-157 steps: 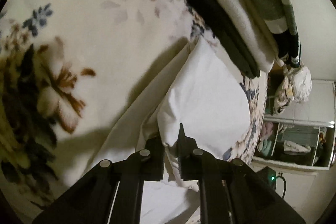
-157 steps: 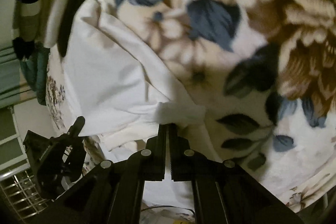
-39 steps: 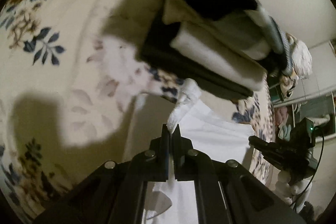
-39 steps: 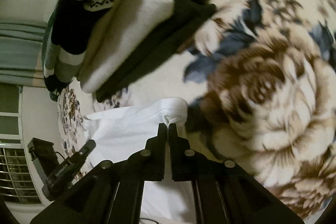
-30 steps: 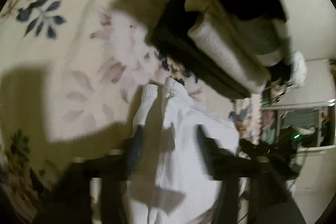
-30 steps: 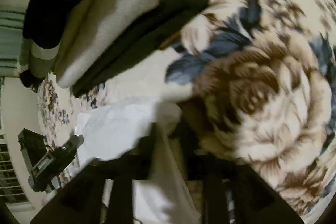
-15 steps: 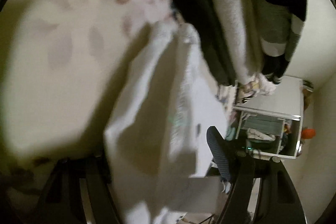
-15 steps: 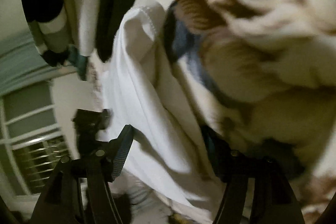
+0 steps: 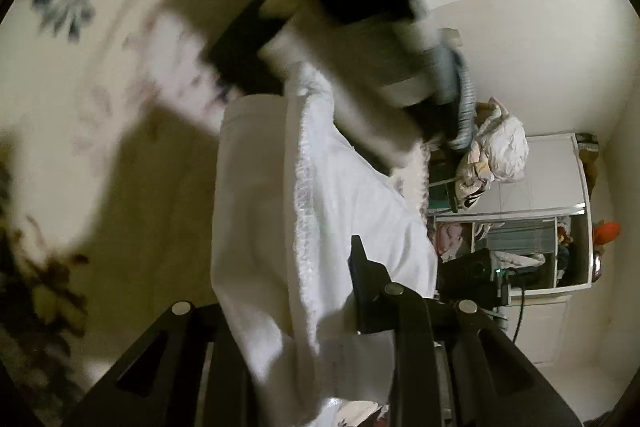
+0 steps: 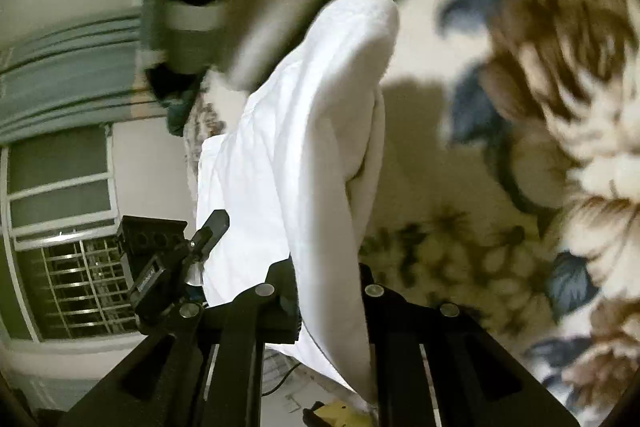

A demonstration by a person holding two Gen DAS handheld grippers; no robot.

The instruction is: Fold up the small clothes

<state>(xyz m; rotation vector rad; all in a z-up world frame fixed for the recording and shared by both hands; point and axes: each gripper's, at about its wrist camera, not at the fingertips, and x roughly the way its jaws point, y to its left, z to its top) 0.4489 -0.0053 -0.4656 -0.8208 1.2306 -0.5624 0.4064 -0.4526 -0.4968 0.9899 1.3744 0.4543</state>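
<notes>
Both grippers released since 1.3 s ago: left gripper [image 9: 280, 291] and right gripper [image 10: 326, 291] spread, astride folded white cotton garment [image 9: 320, 195] on floral blanket [image 9: 100, 87].

We see a plain white garment [image 9: 320, 195] running up the middle of both frames. Behind it the bed cover [image 10: 560, 131] is cream, printed with big brown flowers and slate-blue leaves at the right of the right wrist view, and fainter blue sprigs at upper left of the left wrist view. The stack of folded clothes [image 9: 352, 39] at top centre is black, cream and grey. Our grippers [image 9: 288, 311] [image 10: 328, 303] are matte black.
</notes>
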